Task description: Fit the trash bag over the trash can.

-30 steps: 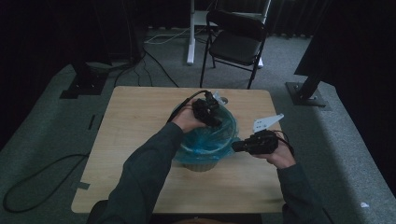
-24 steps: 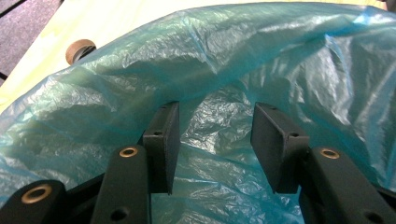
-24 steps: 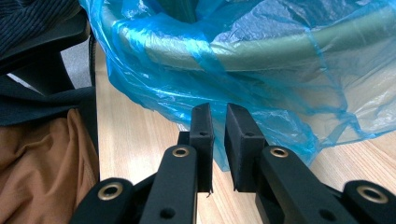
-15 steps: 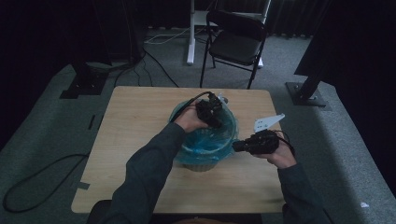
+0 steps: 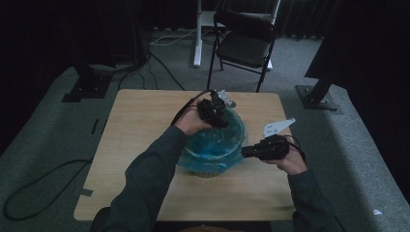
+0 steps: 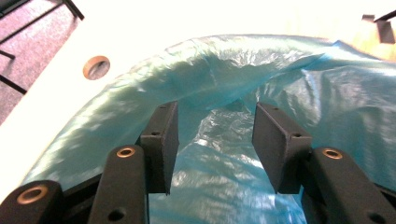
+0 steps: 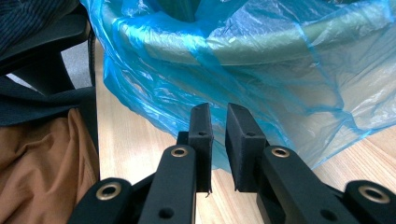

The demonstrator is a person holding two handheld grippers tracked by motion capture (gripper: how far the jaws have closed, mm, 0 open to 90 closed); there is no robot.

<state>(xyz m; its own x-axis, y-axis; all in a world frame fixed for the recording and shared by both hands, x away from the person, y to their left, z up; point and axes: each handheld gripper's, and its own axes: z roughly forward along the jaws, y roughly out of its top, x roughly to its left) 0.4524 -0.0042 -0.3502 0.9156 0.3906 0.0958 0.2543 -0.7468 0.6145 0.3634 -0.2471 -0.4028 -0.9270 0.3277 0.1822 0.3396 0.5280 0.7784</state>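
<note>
A round bin (image 5: 209, 169) lined with a blue plastic bag (image 5: 215, 145) stands at the middle of the wooden table (image 5: 140, 145). My left gripper (image 5: 222, 121) hangs over the bin's far rim, pointing down into it. In the left gripper view its jaws (image 6: 212, 140) stand open above the crumpled bag (image 6: 233, 84), with nothing pinched. My right gripper (image 5: 245, 152) sits at the bin's right side, level with the table. Its jaws (image 7: 218, 140) are apart by a narrow gap, just in front of the bag's hanging skirt (image 7: 280, 102). The bin's rim (image 7: 280, 46) shows through the film.
A black folding chair (image 5: 244, 43) stands behind the table's far edge, with stand bases (image 5: 316, 96) on the carpet at both sides. A small brown ring (image 6: 96, 66) lies on the table past the bin. The person's lap (image 7: 42, 163) is close to the table's near edge.
The left gripper has shifted slightly over the bin's far rim. The right hand and the bin have stayed where they were.
</note>
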